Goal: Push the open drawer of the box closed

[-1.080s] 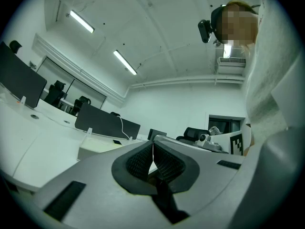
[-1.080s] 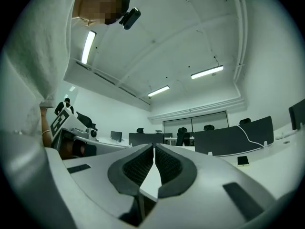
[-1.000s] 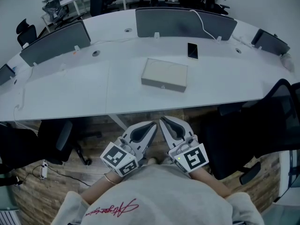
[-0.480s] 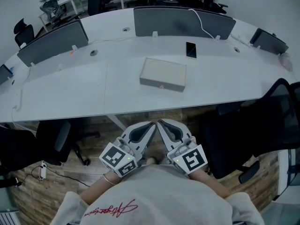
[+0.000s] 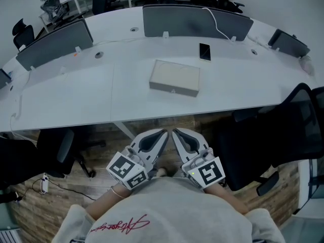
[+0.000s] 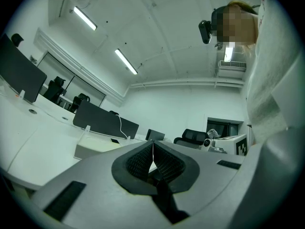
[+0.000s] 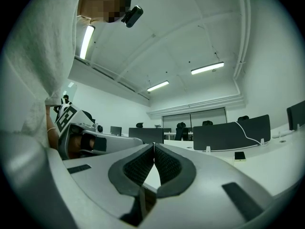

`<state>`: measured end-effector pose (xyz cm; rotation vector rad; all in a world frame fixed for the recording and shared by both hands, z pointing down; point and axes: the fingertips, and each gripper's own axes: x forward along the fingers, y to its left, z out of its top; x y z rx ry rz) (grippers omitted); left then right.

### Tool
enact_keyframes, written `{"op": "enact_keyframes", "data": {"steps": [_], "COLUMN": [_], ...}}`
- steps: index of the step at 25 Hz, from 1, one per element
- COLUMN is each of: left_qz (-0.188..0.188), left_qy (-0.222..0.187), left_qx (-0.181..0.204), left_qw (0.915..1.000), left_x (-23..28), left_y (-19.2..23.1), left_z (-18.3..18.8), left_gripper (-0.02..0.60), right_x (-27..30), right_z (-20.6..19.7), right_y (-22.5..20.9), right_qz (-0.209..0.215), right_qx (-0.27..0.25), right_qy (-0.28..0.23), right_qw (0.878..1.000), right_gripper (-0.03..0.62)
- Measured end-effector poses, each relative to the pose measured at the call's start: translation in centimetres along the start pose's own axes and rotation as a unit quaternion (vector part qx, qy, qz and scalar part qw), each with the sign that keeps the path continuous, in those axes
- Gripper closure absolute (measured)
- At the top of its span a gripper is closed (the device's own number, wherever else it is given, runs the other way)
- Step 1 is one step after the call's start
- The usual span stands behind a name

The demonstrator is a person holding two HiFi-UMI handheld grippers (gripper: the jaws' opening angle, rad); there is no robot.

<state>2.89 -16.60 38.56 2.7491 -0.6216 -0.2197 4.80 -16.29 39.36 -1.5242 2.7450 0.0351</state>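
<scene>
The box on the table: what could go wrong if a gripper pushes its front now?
1. The box stands free on the table; a push could slide it back toward the phone behind it.
2. The left gripper and right gripper are shut, low near the person's body, far from the box; a long reach may land off centre and turn it.

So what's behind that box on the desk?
A dark phone lies behind the box, apart from it; farther back stands a grey divider. The box's rear face is hidden.

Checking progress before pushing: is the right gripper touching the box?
Apart. The head view shows the right gripper below the desk edge, well short of the box.
</scene>
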Motion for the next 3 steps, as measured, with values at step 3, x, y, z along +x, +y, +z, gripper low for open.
{"op": "enact_keyframes", "data": {"steps": [3], "left_qz": [0.000], "left_qy": [0.001], "left_qx": [-0.001], "left_qw": [1.0000], "left_x": [-0.06], "left_y": [0.06], "left_z": [-0.13], "left_gripper": [0.565], "right_x": [-0.04], "right_z": [-0.24], "right_y": [-0.08], "right_qz": [-0.004], "right_qx": [0.004], "right_qy": [0.002], "right_qw": [1.000], "right_gripper": [0.574]}}
